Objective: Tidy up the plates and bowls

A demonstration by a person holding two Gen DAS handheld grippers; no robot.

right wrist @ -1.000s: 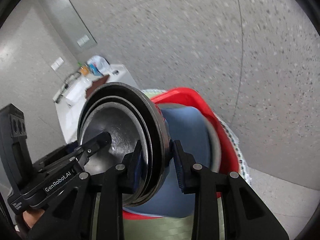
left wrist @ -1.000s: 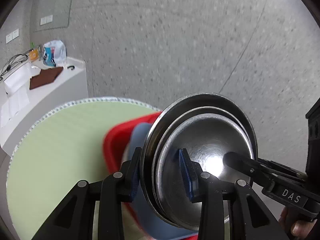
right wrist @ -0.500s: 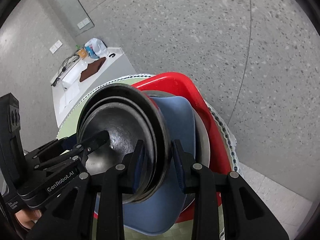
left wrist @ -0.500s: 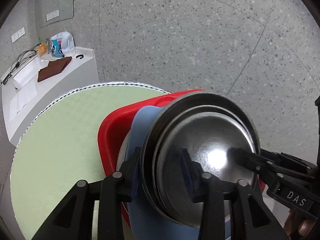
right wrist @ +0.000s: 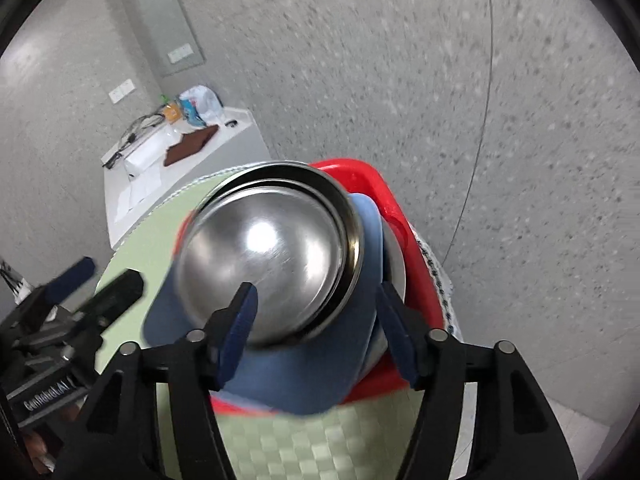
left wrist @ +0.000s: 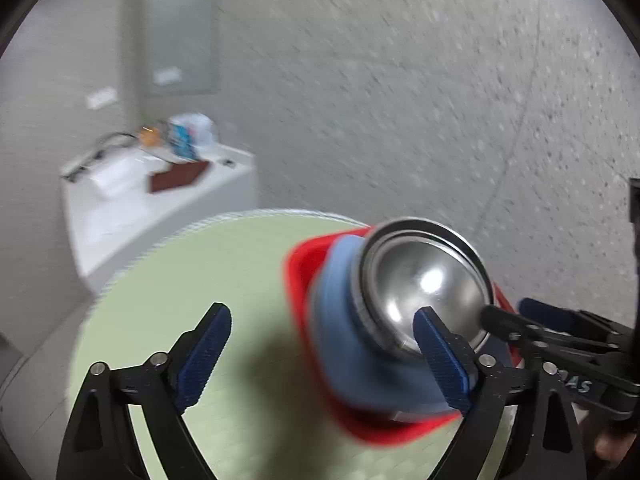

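Observation:
Nested steel bowls (left wrist: 424, 284) (right wrist: 272, 252) rest on a blue plate (left wrist: 344, 344) (right wrist: 304, 372) inside a red basin (left wrist: 304, 264) (right wrist: 360, 176) on the round green table (left wrist: 192, 288) (right wrist: 304, 448). A steel plate edge (right wrist: 396, 260) shows under the blue plate. My left gripper (left wrist: 324, 352) is open, its right finger in front of the bowls, holding nothing. My right gripper (right wrist: 316, 320) is open, its fingers in front of the bowls and blue plate. The right gripper shows at the right edge of the left wrist view (left wrist: 532, 320), and the left gripper at the left of the right wrist view (right wrist: 92, 280).
A white counter (left wrist: 132, 208) (right wrist: 160, 160) with a brown cloth, cables and bags stands behind the table. Speckled grey floor (left wrist: 400, 100) (right wrist: 480, 120) lies around the table. The basin sits near the table's right edge.
Both grippers have opened and let go of the steel bowls. The bowls now rest on the blue plate in the basin. Both grippers have drawn back.

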